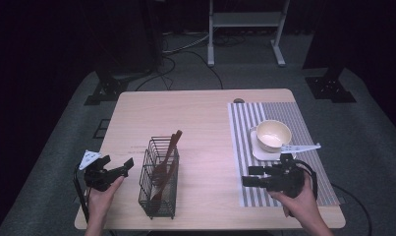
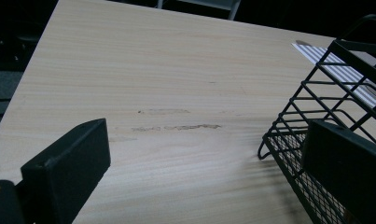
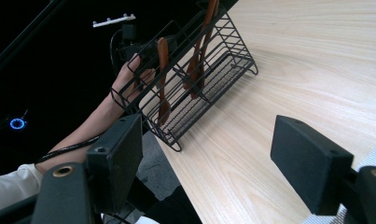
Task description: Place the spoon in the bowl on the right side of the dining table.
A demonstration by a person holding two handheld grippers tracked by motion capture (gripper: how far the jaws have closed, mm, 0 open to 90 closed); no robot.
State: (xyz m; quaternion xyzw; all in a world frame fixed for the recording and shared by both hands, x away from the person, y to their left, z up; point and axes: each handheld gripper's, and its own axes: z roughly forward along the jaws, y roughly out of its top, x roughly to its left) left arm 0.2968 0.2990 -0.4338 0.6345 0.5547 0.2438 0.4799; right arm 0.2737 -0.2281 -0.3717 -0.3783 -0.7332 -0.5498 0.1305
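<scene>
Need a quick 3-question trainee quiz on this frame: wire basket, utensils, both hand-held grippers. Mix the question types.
1. True or false: the right hand-held gripper is shut on a wooden utensil.
2. Multiple choice: the cream bowl sits on A) the bare table, B) a white dish on the striped placemat, C) the wire basket.
3. Fill in: the wooden utensils stand inside the ____.

Key:
1. False; its jaws are apart and hold nothing, as are those of the left hand-held gripper.
2. B.
3. Black wire basket.
</scene>
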